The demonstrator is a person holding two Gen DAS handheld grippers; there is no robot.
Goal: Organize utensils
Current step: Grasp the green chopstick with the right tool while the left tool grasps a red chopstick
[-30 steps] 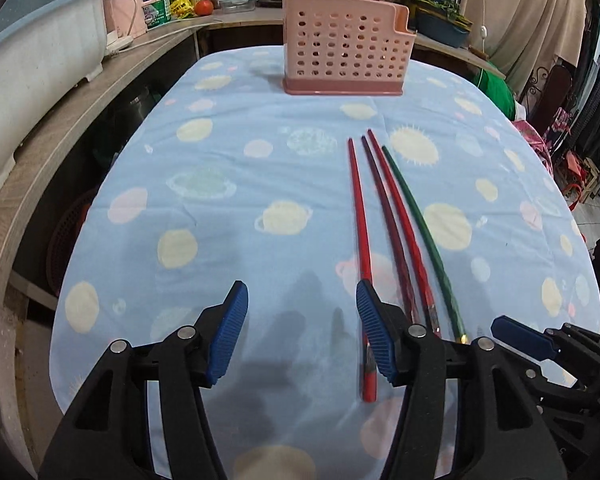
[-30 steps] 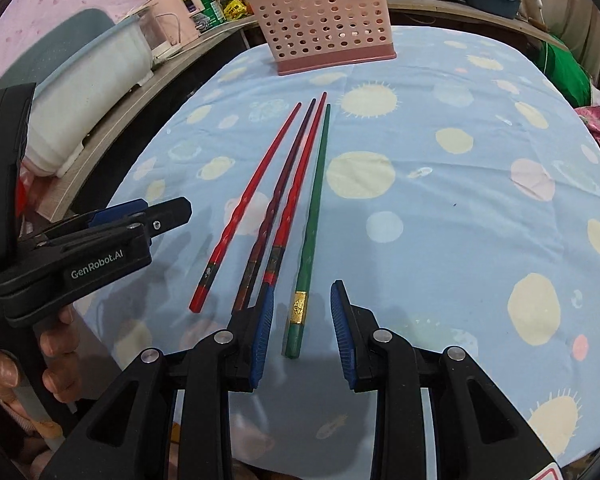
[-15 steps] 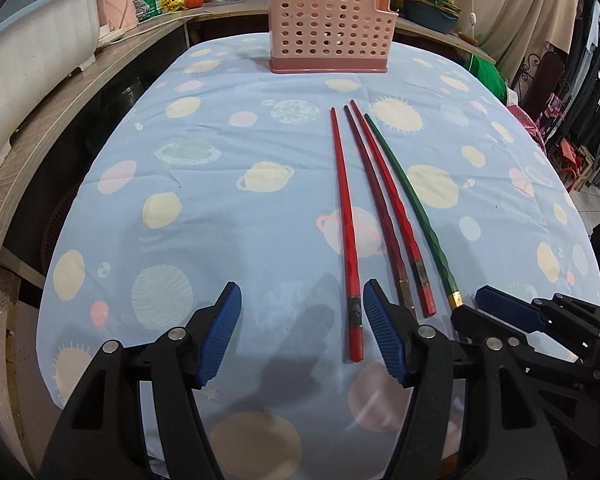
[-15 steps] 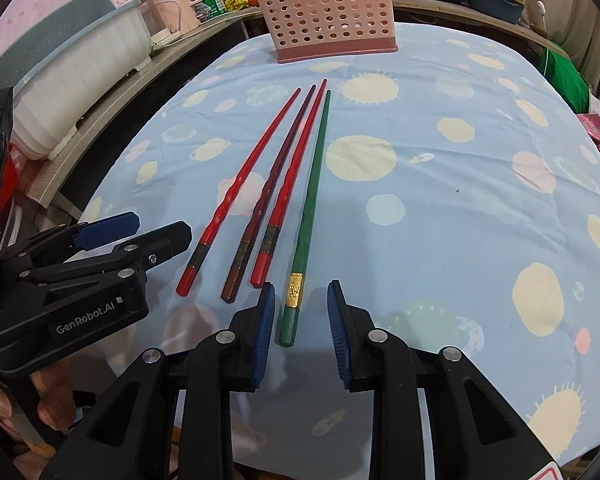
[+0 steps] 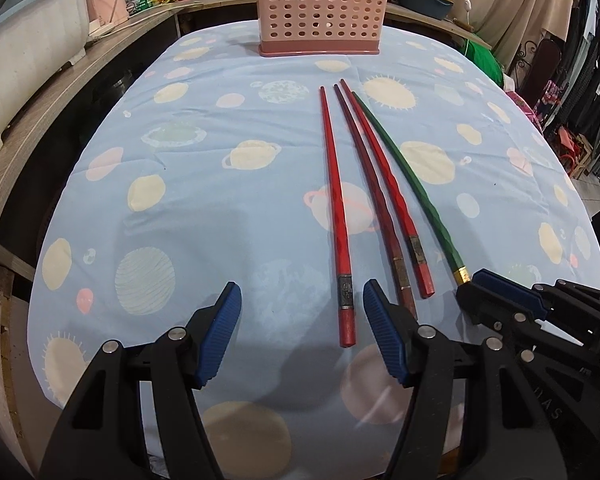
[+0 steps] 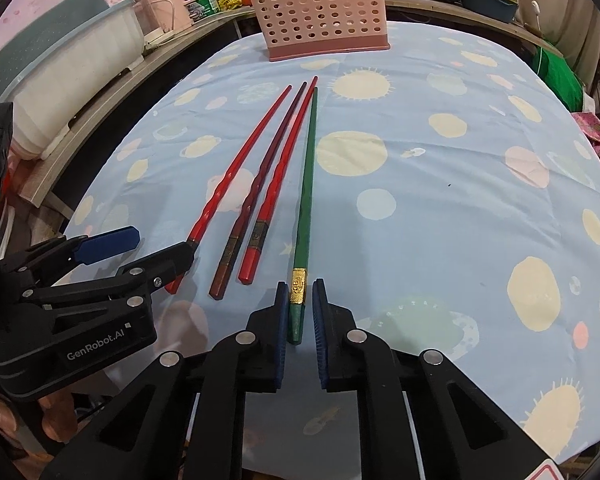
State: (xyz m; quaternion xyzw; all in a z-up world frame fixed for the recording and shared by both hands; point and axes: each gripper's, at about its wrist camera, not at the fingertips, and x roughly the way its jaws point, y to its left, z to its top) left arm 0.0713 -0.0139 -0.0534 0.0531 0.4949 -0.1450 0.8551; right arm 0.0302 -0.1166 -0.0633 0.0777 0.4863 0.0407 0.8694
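My right tool [image 6: 300, 312] sits low, narrowly parted around the green chopstick [image 6: 306, 200], gap still visible. My left tool [image 5: 302, 324] gapes wide; the red chopstick [image 5: 338, 220] ends between its pads.

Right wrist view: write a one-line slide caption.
Right gripper fingers straddle the green chopstick's gold-banded end beside three red chopsticks.

chopsticks: three red [image 5: 337, 204], one green [image 6: 307, 184] | flat, side by side | pink basket [image 5: 320, 16] upright beyond

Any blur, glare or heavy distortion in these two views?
Left wrist view: sharp, table edges bowed by fisheye, soft shadows under the left gripper. Right wrist view: sharp too, green chopstick clear, corners vignetted black; no strong glare in either.
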